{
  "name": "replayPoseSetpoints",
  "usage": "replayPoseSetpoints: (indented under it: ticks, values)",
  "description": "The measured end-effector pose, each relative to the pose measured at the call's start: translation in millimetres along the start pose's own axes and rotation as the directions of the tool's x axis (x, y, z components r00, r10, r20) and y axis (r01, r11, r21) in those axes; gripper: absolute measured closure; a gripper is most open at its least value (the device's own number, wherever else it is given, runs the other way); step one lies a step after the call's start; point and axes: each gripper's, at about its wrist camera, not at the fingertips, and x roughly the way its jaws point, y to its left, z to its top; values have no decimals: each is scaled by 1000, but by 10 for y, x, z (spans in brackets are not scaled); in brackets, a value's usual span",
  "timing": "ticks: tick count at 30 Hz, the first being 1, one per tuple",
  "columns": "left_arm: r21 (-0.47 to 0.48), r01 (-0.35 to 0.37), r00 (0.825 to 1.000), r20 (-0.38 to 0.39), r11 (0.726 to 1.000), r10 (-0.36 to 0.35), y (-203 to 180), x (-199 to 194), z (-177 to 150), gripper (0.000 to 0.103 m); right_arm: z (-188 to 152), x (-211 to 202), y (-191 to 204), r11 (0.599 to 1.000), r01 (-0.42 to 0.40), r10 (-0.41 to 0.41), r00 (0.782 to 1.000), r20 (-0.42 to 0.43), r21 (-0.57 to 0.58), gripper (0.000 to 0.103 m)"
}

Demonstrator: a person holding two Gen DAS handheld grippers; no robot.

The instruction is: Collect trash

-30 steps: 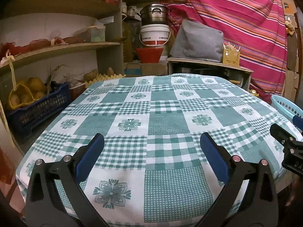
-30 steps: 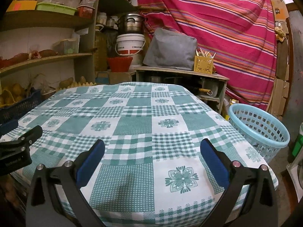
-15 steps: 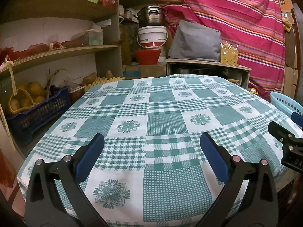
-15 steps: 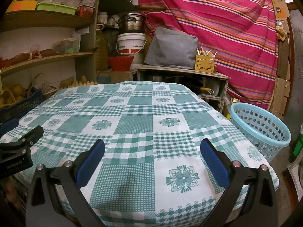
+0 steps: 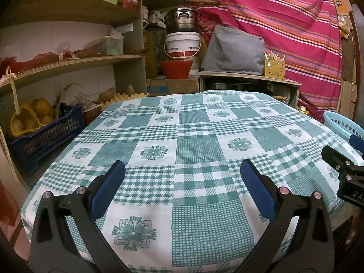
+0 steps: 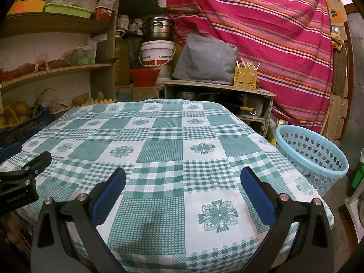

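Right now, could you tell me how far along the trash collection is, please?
It looks finished or nearly so. No trash shows on the checked tablecloth in either view. Nothing is in hand: the left gripper and right gripper are both open and empty. The blue basket stands beside the table on the right; something shows through its holes, but I cannot tell what. I see nothing left to collect.

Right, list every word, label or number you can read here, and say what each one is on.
"DA", cut off by the frame edge: white letters on the black body of the right tool, seen from the left wrist.
White lettering on the black body of the left tool, seen from the right wrist: too blurred to read with confidence.
Dark line of print on the white bucket: too small to read.
Labels on the cardboard boxes: unreadable.
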Motion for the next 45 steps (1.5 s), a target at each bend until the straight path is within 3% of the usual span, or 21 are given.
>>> replayPoseSetpoints:
  ticks: [45]
  values:
    - [4, -8, 1000, 8, 1000, 8, 16, -21, 16, 5, -3, -1, 4, 1000, 0, 0, 1000, -2, -1, 5]
